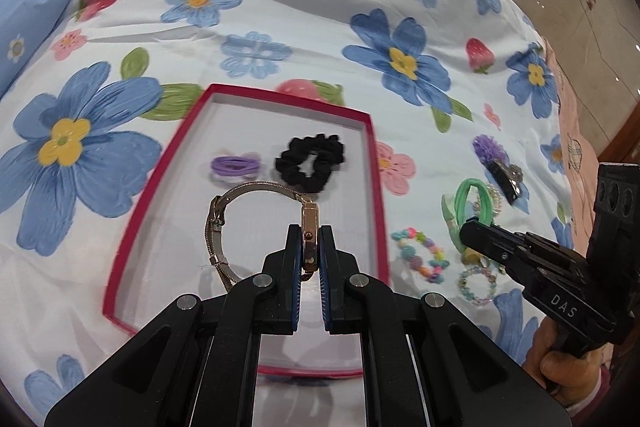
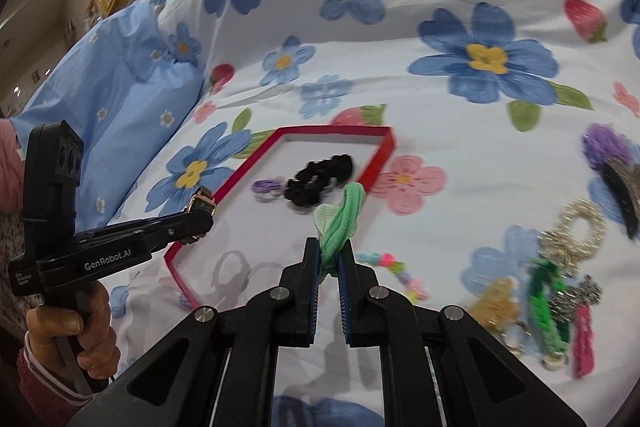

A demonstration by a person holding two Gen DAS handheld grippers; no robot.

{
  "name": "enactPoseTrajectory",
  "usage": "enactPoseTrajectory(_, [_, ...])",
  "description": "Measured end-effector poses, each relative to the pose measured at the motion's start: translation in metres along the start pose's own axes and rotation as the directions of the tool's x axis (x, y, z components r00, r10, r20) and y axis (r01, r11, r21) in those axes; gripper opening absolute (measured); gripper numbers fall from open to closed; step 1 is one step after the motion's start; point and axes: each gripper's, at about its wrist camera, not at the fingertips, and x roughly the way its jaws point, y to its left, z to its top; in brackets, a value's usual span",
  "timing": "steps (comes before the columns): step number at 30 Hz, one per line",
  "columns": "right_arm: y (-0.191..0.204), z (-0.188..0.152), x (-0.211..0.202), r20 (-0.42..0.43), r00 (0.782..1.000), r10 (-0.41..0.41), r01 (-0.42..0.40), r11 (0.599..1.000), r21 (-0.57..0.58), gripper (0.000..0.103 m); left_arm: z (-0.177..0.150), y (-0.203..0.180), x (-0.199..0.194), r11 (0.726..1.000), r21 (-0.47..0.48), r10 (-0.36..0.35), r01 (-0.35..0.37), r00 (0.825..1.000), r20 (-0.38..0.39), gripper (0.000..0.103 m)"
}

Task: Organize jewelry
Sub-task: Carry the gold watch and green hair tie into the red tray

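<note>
A red-rimmed white tray [image 1: 376,163] lies on the flowered bedspread, with a black scrunchie [image 1: 310,161] and a purple hair tie [image 1: 236,165] inside it. My left gripper [image 1: 310,243] is shut on the gold case of a metal-band wristwatch [image 1: 240,215], held above the tray. In the right wrist view that same left gripper [image 2: 200,217] hangs over the tray's near left rim [image 2: 176,263]. My right gripper [image 2: 330,255] is shut on a green hair tie [image 2: 340,215], just right of the tray; from the left wrist camera this gripper [image 1: 466,231] and the green tie [image 1: 474,201] appear at the right.
Loose pieces lie right of the tray: a coloured bead bracelet [image 1: 422,255], a pearly bracelet [image 1: 476,285], a purple flower clip [image 1: 490,151], a beaded silver ring [image 2: 580,223], a green braided band [image 2: 546,303] and a pink one [image 2: 582,339]. A blue pillow [image 2: 116,79] lies far left.
</note>
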Motion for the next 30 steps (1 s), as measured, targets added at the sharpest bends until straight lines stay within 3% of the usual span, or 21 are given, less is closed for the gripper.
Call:
enactPoseTrajectory(12, [0.034, 0.020, 0.048, -0.053, 0.997, 0.051, -0.054, 0.996, -0.067, 0.009, 0.008, 0.031, 0.023, 0.999, -0.038, 0.007, -0.009, 0.999, -0.037, 0.007])
enactPoseTrajectory(22, [0.040, 0.025, 0.106, -0.152, 0.988, 0.027, -0.042, 0.994, -0.097, 0.009, 0.020, 0.051, 0.065, 0.998, -0.049, 0.029, -0.034, 0.993, -0.111, 0.007])
enactPoseTrajectory(30, [0.037, 0.024, 0.130, -0.218, 0.976, -0.007, -0.019, 0.993, -0.118, 0.009, 0.021, 0.054, 0.089, 0.998, -0.031, 0.053, -0.059, 0.984, -0.169, 0.007])
